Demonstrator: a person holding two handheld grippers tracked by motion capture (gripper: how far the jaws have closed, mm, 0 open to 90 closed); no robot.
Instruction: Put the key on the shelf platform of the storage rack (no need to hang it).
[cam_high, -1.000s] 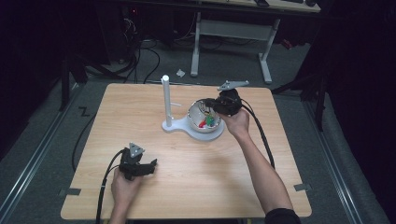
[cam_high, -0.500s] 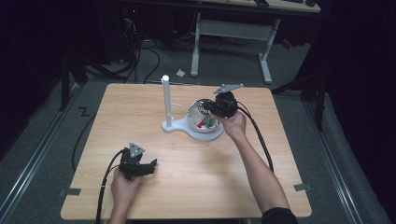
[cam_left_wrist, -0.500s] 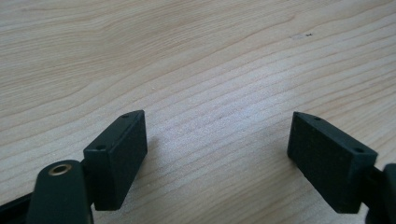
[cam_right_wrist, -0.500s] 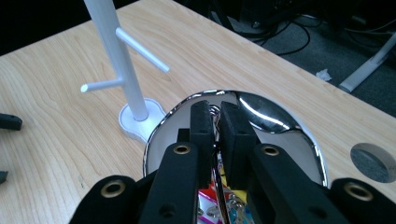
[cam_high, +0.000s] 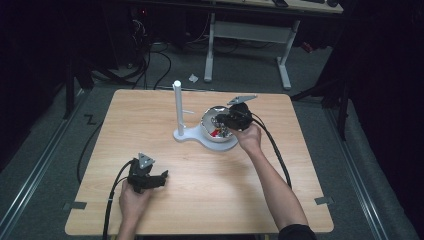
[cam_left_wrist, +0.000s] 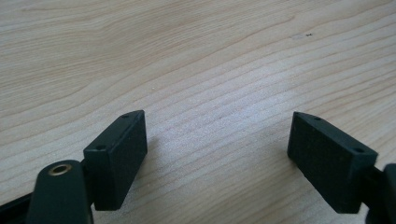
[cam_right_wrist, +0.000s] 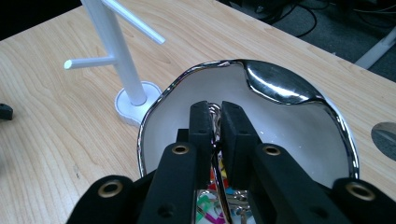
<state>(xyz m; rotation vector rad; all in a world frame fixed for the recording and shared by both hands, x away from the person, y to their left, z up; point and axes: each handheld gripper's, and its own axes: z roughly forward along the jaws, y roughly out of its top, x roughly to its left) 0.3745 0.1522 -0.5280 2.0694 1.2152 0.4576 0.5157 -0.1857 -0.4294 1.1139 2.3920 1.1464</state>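
The wooden table (cam_high: 200, 200) carries a white stand (cam_high: 178, 107) with a post and side pegs, and on its base sits a shiny silver-rimmed bowl (cam_right_wrist: 289, 88). In the bowl lie small things: metal rings or wires (cam_right_wrist: 215, 112) and bright bits of red, green and pink (cam_right_wrist: 205, 205); what exactly they are is too small to tell.

The right gripper (cam_right_wrist: 215, 122) dips into the bowl. Its jaws have just been opening a little and stand almost together, with a thin wire loop between them; whether the pads truly pinch it is not clear.

The left gripper (cam_left_wrist: 217, 140) rests low over bare table near the front edge, its jaws spread wide with nothing between them.

The likely trouble is a weak pinch on so thin a wire: it may slip out on lifting. Tangled rings could drag neighbours along, or the jaws could nudge the light bowl off its base.
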